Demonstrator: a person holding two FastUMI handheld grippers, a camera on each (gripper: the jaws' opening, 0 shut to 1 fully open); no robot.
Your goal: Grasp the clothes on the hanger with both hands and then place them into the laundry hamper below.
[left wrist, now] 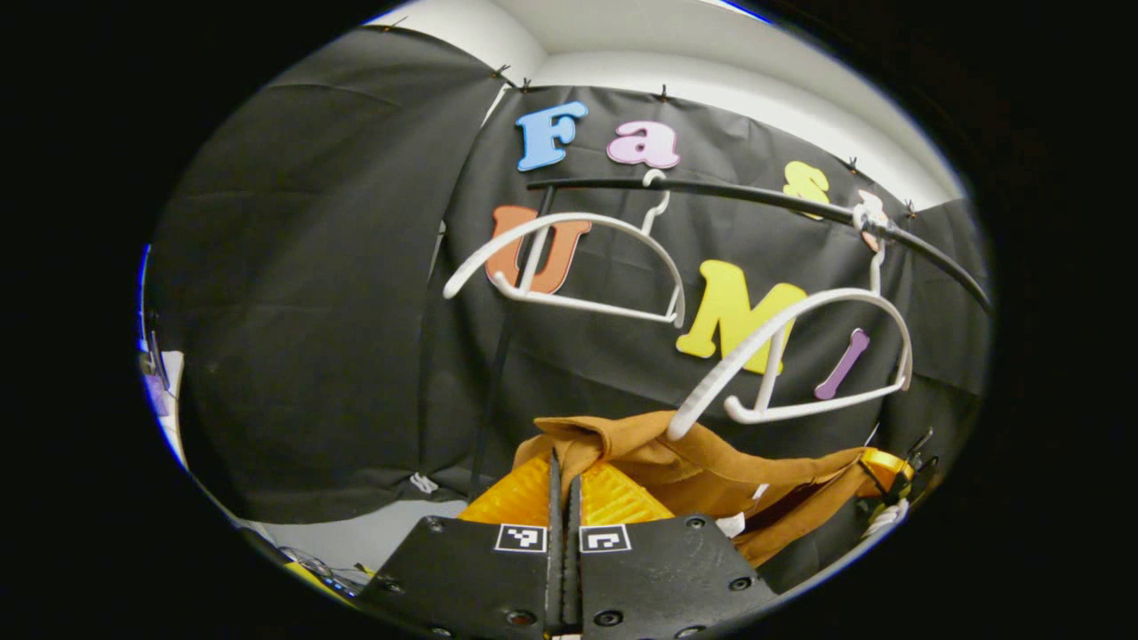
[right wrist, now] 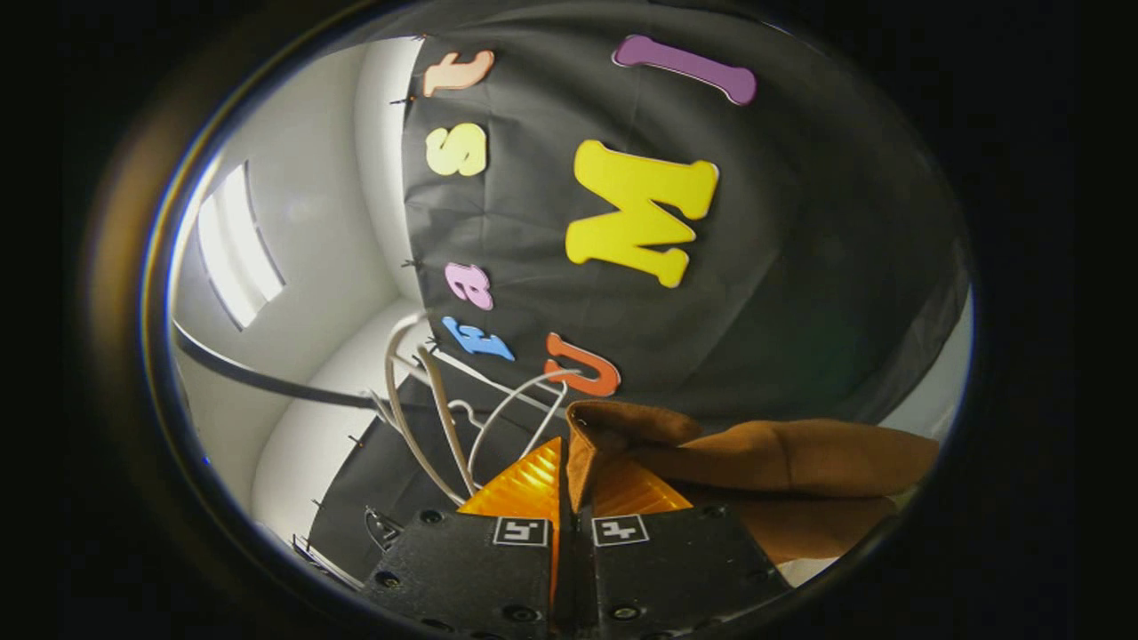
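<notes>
Both tools, left (left wrist: 564,476) and right (right wrist: 569,484), tilted upward, pinch the brown garment (left wrist: 711,467).

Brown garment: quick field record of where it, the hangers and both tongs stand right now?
garment: brown garment off the hangers, bunched up
left tongs: left tongs shut on a fold of the garment
right tongs: right tongs shut on the garment's edge
hangers: two bare white hangers on the black rail
hamper: not identifiable
backdrop: black cloth wall
</notes>
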